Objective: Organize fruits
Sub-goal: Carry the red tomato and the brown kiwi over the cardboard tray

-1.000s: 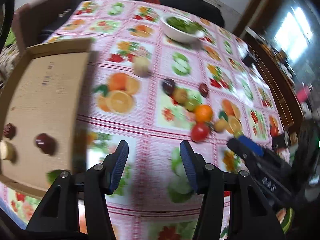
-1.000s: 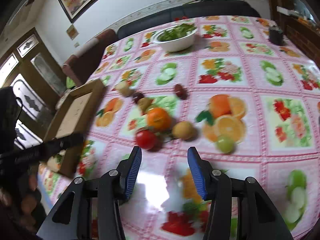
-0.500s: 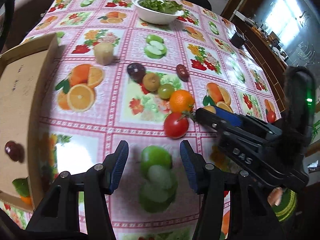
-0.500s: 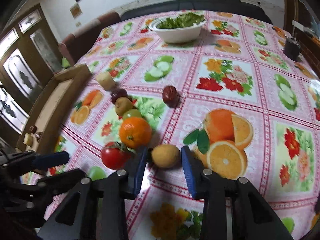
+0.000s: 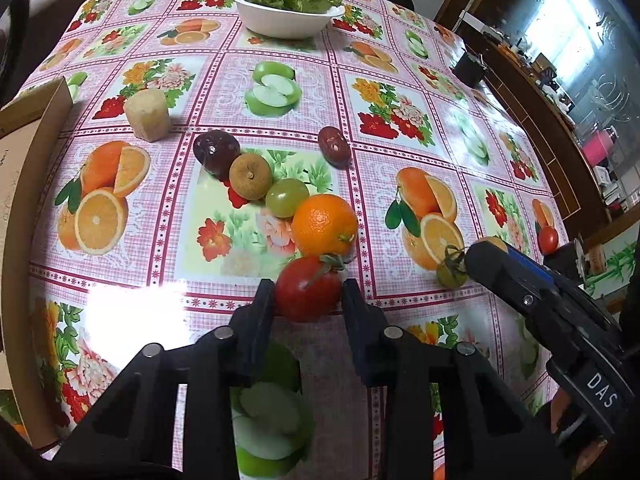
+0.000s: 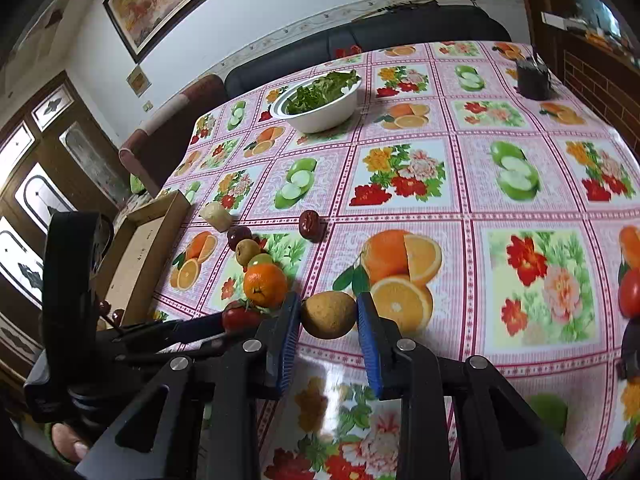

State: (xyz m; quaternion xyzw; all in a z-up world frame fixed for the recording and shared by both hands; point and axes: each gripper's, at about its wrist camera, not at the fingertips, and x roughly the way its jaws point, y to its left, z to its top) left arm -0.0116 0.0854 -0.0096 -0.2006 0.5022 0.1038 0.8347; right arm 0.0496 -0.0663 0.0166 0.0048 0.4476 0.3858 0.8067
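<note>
Left tongs closing around tomato near surface's front edge, orange touched behind; roll-away risked if nudged. Right tongs pinching brown fruit; slip risked, round skin. Box at left edge.

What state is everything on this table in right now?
Left gripper: jaws closing around the red tomato.
Right gripper: shut on the brown round fruit.
Orange: loose on the table.
White bowl: holds greens.
Cardboard box: open.
</note>
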